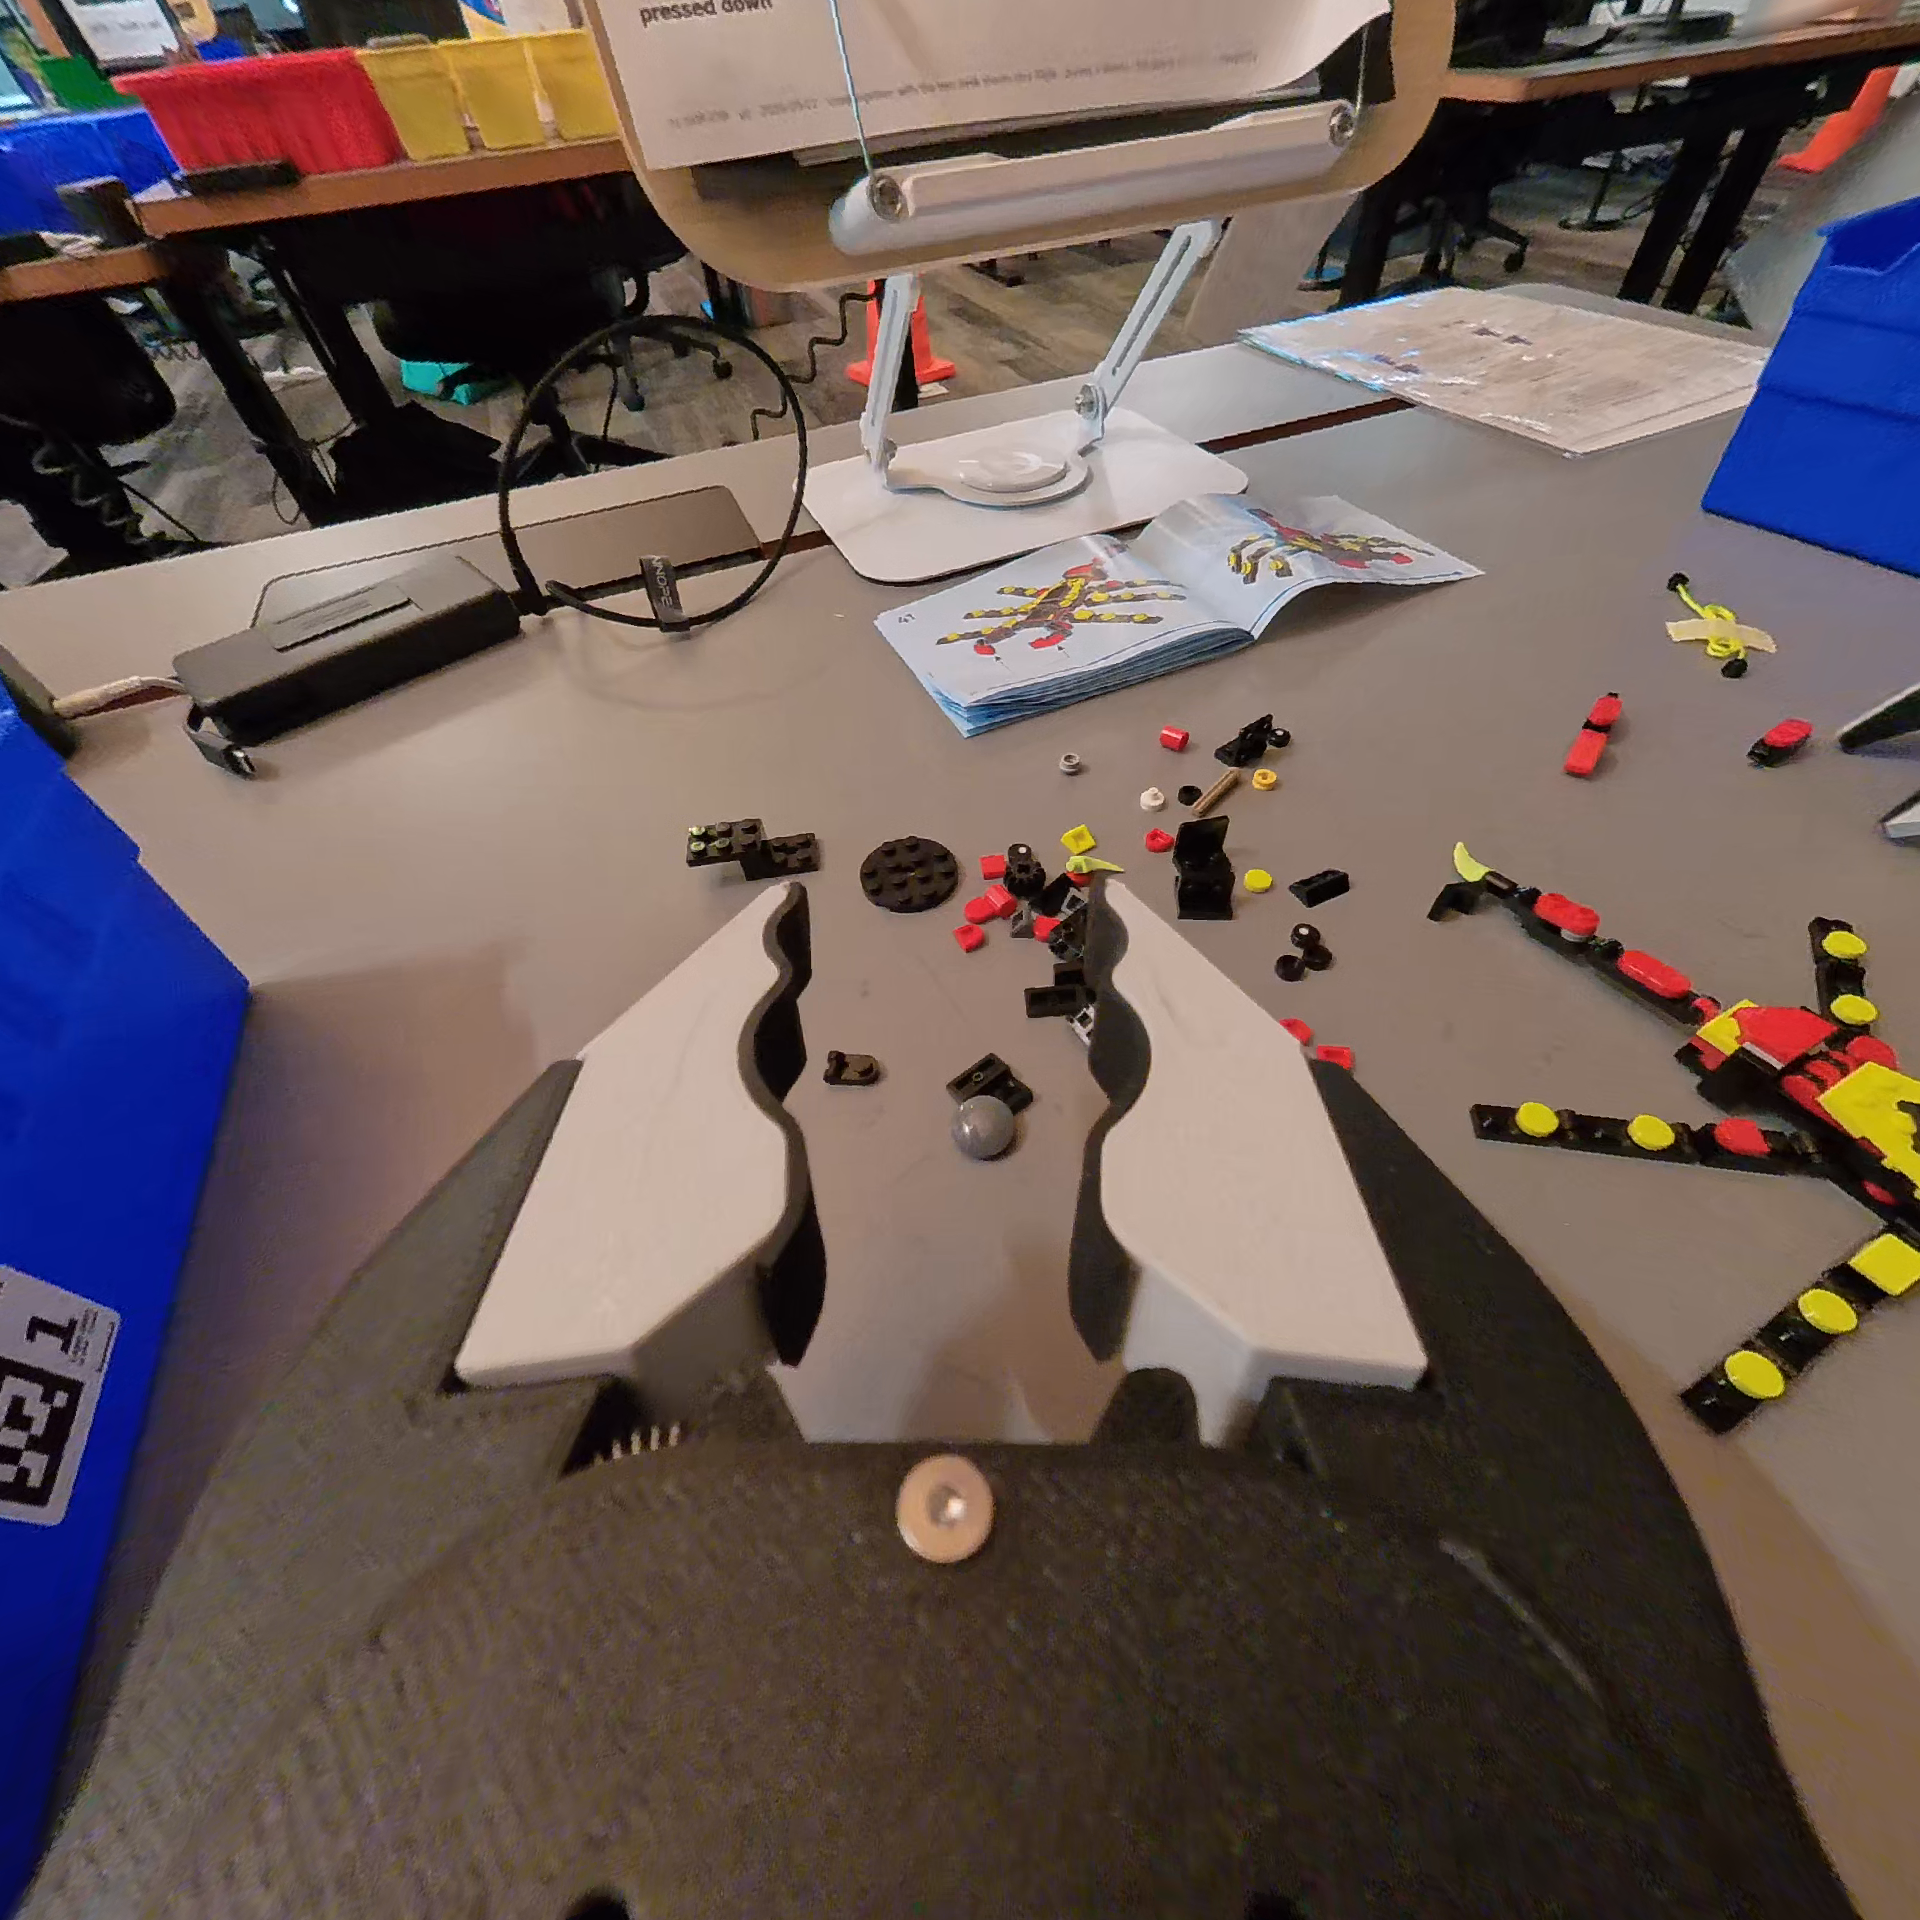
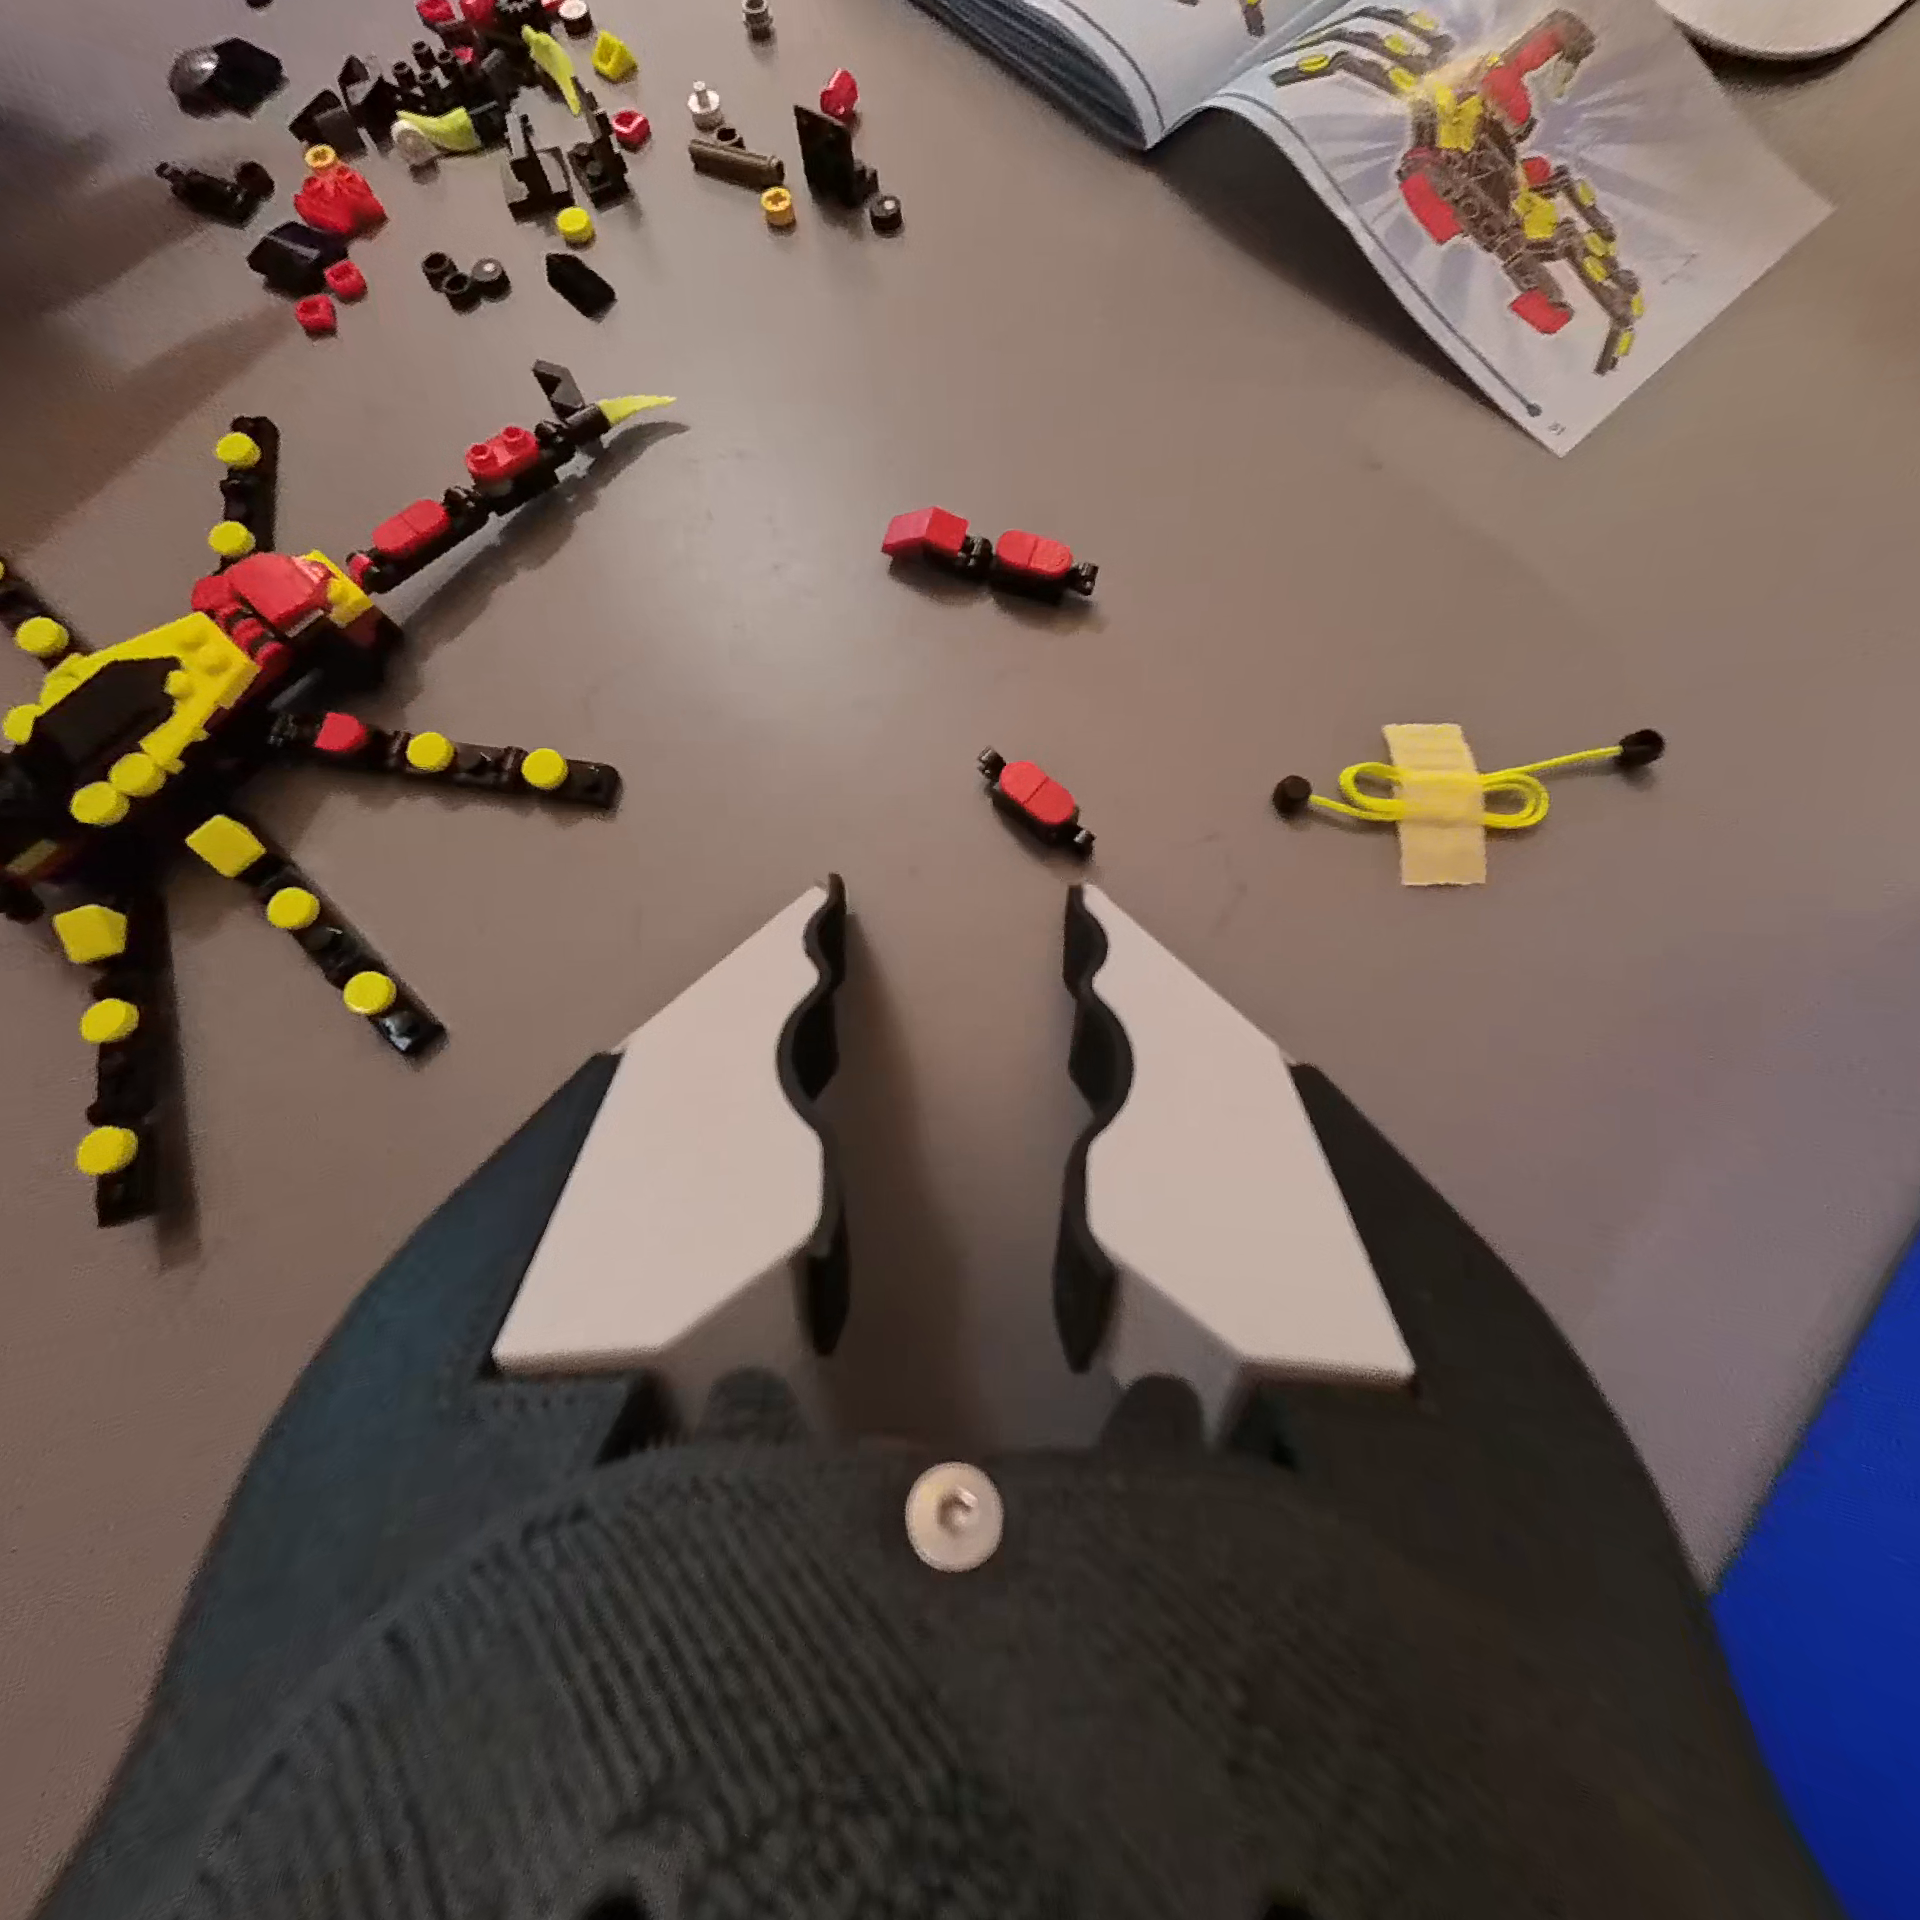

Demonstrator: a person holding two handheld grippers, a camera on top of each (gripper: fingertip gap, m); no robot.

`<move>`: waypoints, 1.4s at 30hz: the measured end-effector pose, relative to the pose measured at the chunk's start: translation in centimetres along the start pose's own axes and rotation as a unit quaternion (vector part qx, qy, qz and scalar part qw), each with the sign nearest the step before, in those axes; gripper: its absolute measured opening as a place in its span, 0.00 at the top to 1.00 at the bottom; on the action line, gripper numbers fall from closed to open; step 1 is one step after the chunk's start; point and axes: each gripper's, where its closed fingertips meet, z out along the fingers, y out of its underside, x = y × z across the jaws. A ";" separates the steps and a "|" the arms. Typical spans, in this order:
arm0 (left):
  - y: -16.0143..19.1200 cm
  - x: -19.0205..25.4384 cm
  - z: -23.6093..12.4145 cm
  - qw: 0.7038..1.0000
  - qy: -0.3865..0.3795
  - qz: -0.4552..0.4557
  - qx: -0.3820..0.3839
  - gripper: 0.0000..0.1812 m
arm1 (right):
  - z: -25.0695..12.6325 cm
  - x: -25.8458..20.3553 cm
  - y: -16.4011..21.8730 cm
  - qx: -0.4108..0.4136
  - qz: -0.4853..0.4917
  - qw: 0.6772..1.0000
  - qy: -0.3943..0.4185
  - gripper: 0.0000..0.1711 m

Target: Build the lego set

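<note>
Two grippers, both empty, jaws apart. Left gripper (image 1: 951,904) hangs over the loose-parts scatter; right gripper (image 2: 951,894) hangs over bare grey tabletop (image 2: 1247,1039), nothing between its fingers.

Landmark: part-built lego spider model, black legs w/ yellow round studs, red/yellow body (image 2: 197,686).

- Model lies flat on the table, legs splayed, left of the right gripper. Prob. parked there so legs can be added from the side. Its far end runs off the frame edge in both views, so leg count is unclear.
- Two-segment red/black hinged link (image 2: 987,556): right of model, apart from it. Reads as a sub-assy awaiting attachment (judgement).
- Single red/black hinged link (image 2: 1034,795): right of model, just ahead of the right gripper's tips; likely the next pick.
- Yellow elastic cord w/ black end beads, held by a pale tape strip (image 2: 1439,795): further right of model, well apart.
- Loose small pcs, black/red/yellow (image 2: 499,156): beyond model, unsorted pile. Incl. black round studded plate (image 1: 909,873) and grey dome pc (image 1: 982,1127), the latter between the left gripper's fingers but not touched.
- Open pale-blue instruction booklet (image 1: 1143,613): beyond the pile, pages up for reference.
- White tablet-type stand (image 1: 1023,478): behind booklet; top cut off.
- Black power brick w/ coiled cable (image 1: 343,644): far left of pile.
- Blue bins (image 1: 104,1039): at frame edges, contents not visible.

Many pile pcs overlap; individual types hard to tell.
</note>
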 end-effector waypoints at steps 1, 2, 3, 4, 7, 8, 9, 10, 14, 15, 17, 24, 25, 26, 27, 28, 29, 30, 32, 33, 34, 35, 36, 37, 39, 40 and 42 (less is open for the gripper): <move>0.0 0.0 0.1 1.000 0.001 -0.002 -0.001 0.73 | -0.1 0.1 0.0 0.001 0.000 1.000 0.003 0.76; 0.1 0.1 0.1 1.000 0.003 -0.002 -0.002 0.73 | -0.1 0.3 0.0 0.003 0.000 1.000 0.007 0.76; 0.1 0.2 0.1 1.000 0.003 -0.001 -0.002 0.73 | -0.2 0.5 -0.1 0.006 0.001 1.000 0.011 0.76; 0.1 0.2 0.2 1.000 0.004 0.001 -0.002 0.73 | -0.2 0.6 -0.2 0.009 0.001 1.000 0.014 0.76; 0.0 0.5 0.2 1.000 0.004 0.006 -0.001 0.73 | -0.2 0.9 -0.5 0.015 0.000 1.000 0.024 0.75; 0.0 0.6 0.2 1.000 0.005 0.007 -0.002 0.73 | -0.1 1.0 -0.6 0.017 -0.003 0.999 0.030 0.75; 0.0 0.6 0.2 1.000 0.007 0.006 -0.002 0.73 | -0.1 1.1 -0.7 0.018 -0.007 0.999 0.036 0.74; 0.1 0.7 0.3 1.000 0.008 0.005 -0.002 0.73 | -0.1 1.2 -0.8 0.021 -0.012 0.999 0.041 0.74; 0.2 0.8 0.4 1.000 0.009 0.002 -0.005 0.73 | 0.5 1.3 -0.9 0.024 -0.013 0.999 0.040 0.74; 0.2 0.8 0.4 1.000 0.009 0.003 -0.005 0.73 | 0.7 1.3 -0.8 0.017 -0.012 0.999 0.038 0.74; 0.2 0.8 0.3 1.000 0.008 0.004 -0.006 0.73 | 0.8 1.3 -0.8 0.017 -0.013 0.999 0.038 0.73; 0.3 0.8 0.3 1.000 0.007 0.005 -0.007 0.73 | 0.8 1.2 -0.8 0.016 -0.019 0.999 0.040 0.74; 0.3 0.8 0.3 1.000 0.006 0.005 -0.007 0.73 | 0.8 1.1 -0.8 0.015 -0.017 0.999 0.038 0.74; 0.3 0.8 0.3 1.000 0.006 0.006 -0.008 0.73 | 0.8 1.1 -0.8 0.015 -0.017 0.999 0.037 0.74; 0.3 0.8 0.3 1.000 0.006 0.006 -0.008 0.73 | 0.8 1.1 -0.8 0.015 -0.016 0.999 0.035 0.74; 0.3 0.8 0.4 1.000 0.006 0.007 -0.008 0.73 | 0.8 1.1 -0.7 0.015 -0.016 0.999 0.034 0.75; 0.3 0.8 0.4 1.000 0.006 0.007 -0.008 0.73 | 0.8 1.0 -0.7 0.015 -0.017 0.999 0.033 0.75; 0.3 0.9 0.4 1.000 0.006 0.008 -0.009 0.73 | 0.8 1.0 -0.7 0.015 -0.017 0.999 0.033 0.75; 0.4 0.9 0.4 1.000 0.005 0.009 -0.010 0.73 | 0.8 1.0 -0.8 0.015 -0.018 0.999 0.032 0.76; 0.4 1.0 0.5 1.000 0.005 0.009 -0.010 0.73 | 0.9 0.9 -0.8 0.015 -0.018 0.999 0.031 0.76; 0.4 1.0 0.5 1.000 0.005 0.010 -0.010 0.73 | 0.9 0.9 -0.8 0.015 -0.018 0.999 0.031 0.76; 0.4 0.9 0.4 1.000 0.005 0.010 -0.010 0.73 | 0.9 0.9 -0.8 0.015 -0.019 0.999 0.030 0.76; 0.4 0.9 0.4 1.000 0.005 0.010 -0.010 0.73 | 0.9 0.9 -0.8 0.015 -0.019 0.999 0.030 0.76; 0.4 0.9 0.4 1.000 0.004 0.009 -0.010 0.73 | 0.9 0.9 -0.8 0.015 -0.020 0.999 0.030 0.76; 0.3 0.9 0.4 1.000 0.004 0.009 -0.010 0.73 | 0.9 0.8 -0.8 0.015 -0.022 0.999 0.030 0.77; 0.3 0.9 0.4 1.000 0.003 0.009 -0.010 0.73 | 0.9 0.8 -0.8 0.015 -0.022 0.999 0.030 0.77; 0.4 0.8 0.4 1.000 0.003 0.009 -0.010 0.73 | 0.9 0.8 -0.8 0.015 -0.023 0.999 0.029 0.77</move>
